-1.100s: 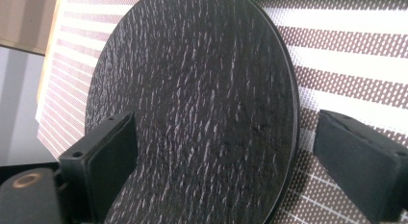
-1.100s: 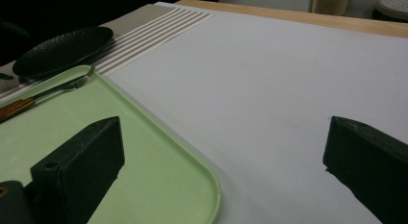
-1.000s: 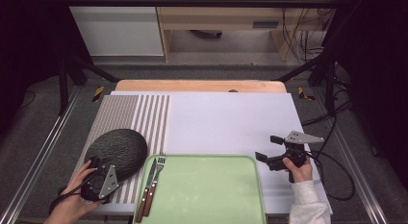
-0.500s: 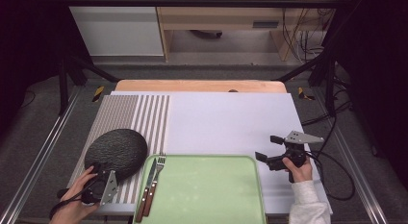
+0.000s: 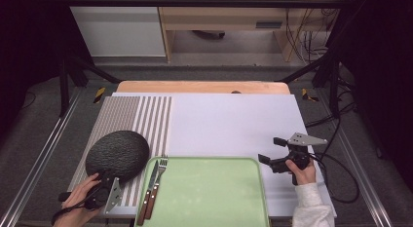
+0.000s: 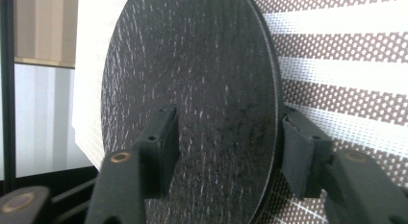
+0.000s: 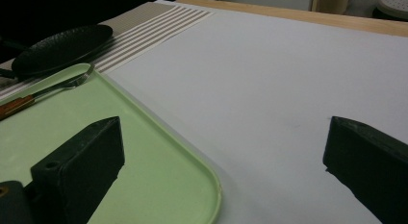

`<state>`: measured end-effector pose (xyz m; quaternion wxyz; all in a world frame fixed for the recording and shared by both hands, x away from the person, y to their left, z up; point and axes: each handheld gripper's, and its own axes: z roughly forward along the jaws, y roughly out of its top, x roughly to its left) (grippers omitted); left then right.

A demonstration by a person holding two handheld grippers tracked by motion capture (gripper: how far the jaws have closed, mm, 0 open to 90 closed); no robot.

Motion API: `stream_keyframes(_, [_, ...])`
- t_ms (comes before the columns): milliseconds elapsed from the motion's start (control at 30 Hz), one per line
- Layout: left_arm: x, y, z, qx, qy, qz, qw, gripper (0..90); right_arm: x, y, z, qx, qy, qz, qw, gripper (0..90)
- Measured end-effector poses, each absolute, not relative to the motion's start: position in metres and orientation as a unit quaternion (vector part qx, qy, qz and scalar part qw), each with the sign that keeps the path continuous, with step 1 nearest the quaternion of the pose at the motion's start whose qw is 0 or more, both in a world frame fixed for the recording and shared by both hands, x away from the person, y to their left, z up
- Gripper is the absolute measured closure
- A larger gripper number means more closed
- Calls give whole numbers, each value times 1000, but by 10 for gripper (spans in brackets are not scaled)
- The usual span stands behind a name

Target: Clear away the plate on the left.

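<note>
Edgewise, black plate (image 6: 192,104) between closing fingers (image 6: 163,142)

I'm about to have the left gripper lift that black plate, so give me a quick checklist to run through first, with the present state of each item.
1. Black plate between the left gripper's jaws: ok, its rim sits in the gap as the jaws have just been closing.
2. Pads pressing on the plate: cannot tell; one pad lies against its face, the other sits right at the rim.
3. Plate free of the fork and knife: ok, both lie on the green tray, beside the plate.
4. Right gripper out of the way: ok, open, across the tray over the white mat.
5. Plate resting on the striped placemat: ok.
</note>
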<state>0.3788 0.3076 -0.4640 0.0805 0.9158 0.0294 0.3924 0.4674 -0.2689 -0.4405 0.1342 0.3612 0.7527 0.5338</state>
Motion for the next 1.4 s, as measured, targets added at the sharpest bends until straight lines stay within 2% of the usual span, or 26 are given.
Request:
stream_keyframes(300, [373, 307, -473, 910, 25, 406, 77, 596, 467, -269, -441, 361, 753, 534, 134, 11])
stream_keyframes(833, [367, 300, -486, 898, -8, 436, 54, 754, 467, -268, -440, 360, 753, 533, 135, 11])
stream_keyframes(1400, [365, 297, -493, 884, 1, 465, 38, 763, 467, -267, -440, 360, 753, 534, 134, 11])
